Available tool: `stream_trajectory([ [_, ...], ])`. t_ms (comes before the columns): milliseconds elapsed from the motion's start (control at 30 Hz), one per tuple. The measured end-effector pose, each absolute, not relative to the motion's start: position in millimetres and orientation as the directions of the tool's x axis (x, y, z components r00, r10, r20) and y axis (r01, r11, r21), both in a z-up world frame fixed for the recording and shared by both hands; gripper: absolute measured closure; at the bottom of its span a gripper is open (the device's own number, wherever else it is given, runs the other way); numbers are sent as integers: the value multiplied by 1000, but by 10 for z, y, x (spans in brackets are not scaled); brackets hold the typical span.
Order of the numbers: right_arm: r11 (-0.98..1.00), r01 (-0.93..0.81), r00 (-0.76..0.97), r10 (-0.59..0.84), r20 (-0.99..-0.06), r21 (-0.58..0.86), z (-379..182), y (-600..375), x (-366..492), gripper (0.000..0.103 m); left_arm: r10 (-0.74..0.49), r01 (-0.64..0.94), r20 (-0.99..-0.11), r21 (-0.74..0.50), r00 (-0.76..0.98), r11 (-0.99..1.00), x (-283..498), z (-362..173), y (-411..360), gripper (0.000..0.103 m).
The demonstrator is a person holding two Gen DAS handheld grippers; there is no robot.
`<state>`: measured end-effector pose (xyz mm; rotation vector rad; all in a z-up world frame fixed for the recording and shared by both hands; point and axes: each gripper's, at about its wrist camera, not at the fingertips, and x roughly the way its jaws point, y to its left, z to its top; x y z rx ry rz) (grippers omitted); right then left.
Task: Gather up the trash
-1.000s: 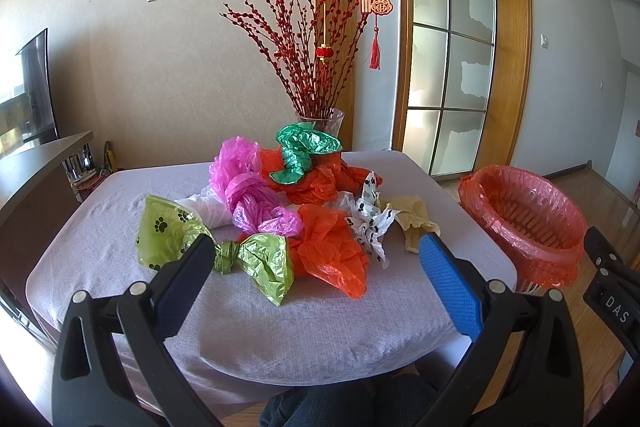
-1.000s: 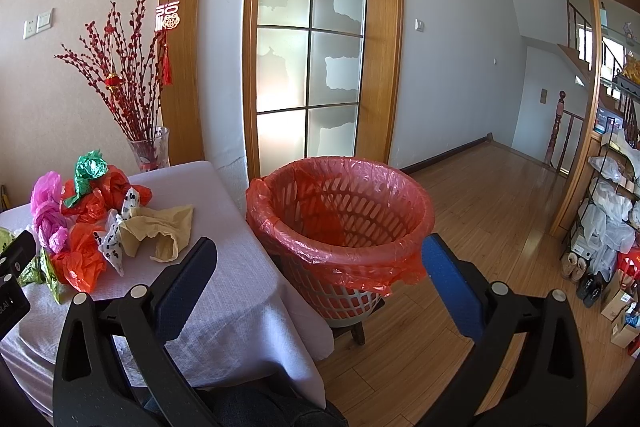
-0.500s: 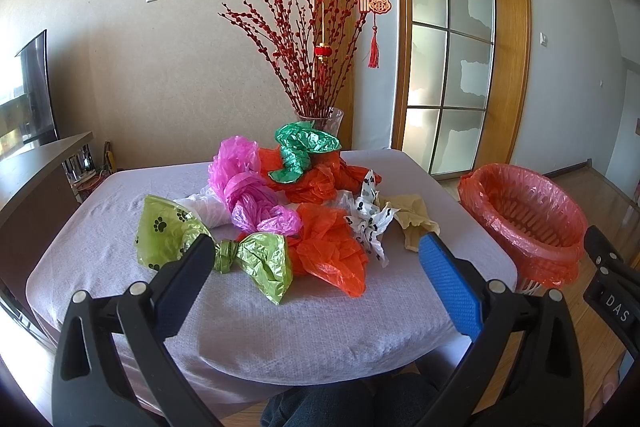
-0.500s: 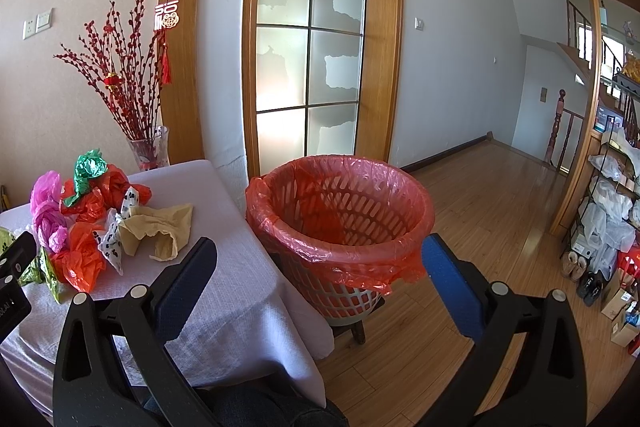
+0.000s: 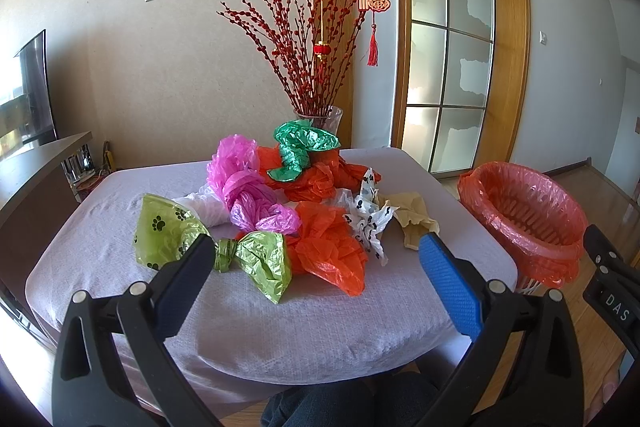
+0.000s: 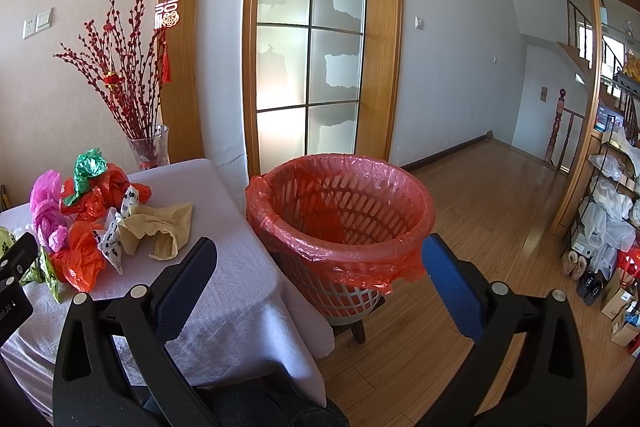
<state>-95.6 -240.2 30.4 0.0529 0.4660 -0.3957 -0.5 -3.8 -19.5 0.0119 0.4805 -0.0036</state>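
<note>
A person holds 2 tools over a bench (image 5: 120,211) covered in a pale lilac cloth. Nothing has been collected yet, so the task appears to be at its very start.

The left tool (image 5: 316,259) hangs with its jaws spread wide and empty, pointed at a heap of crumpled plastic bags (image 5: 280,203) in the middle of the bench. Nearest it lies a green paw-print bag (image 5: 172,231), with an orange bag (image 5: 332,243) toward 3 o'clock of that, and a pink bag (image 5: 244,187) behind.

The right tool (image 6: 320,259) is also wide apart and empty, facing a basket with a red liner (image 6: 340,211) that stands just beside the bench, at 3 o'clock of the heap.

The next move likely calls for lowering the left tool onto the nearest bag, pinching a fold, then carrying it to the basket.
</note>
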Motion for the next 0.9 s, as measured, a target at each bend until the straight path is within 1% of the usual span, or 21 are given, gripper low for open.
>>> stream_trajectory([
  [200,928,369,819,-347,-457,-43,213,-2386,-939,2,12,-7,-469,12,883,1000,13,-226,-4,4],
  [300,938,345,825,-325,-462,-44,238,-2341,-869,2,41,-35,-471,22,881,999,49,-222,92,4],
  [467,968,251,843,-226,-488,-14,240,-2175,-623,2,118,-127,-485,15,866,992,129,-250,440,4],
  [567,983,181,847,-143,-512,25,216,-2076,-430,2,195,-214,-495,20,847,977,168,-281,748,4],
  [633,989,144,843,-98,-529,46,188,-2018,-262,3,215,-239,-503,17,837,971,184,-295,913,4],
  [700,994,93,834,-43,-550,64,152,-1929,-45,10,242,-269,-506,20,828,963,196,-313,1073,4],
  [733,995,68,828,-18,-560,69,128,-1878,66,11,252,-281,-509,21,823,959,204,-320,1142,4],
  [800,997,29,810,16,-586,68,59,-1792,253,23,265,-302,-521,15,811,953,229,-339,1284,4],
  [833,998,13,798,29,-602,66,20,-1751,340,24,267,-308,-528,9,807,951,239,-349,1344,4],
  [900,998,-11,769,52,-637,68,-93,-1670,538,33,273,-325,-540,-1,796,946,251,-374,1451,4],
])
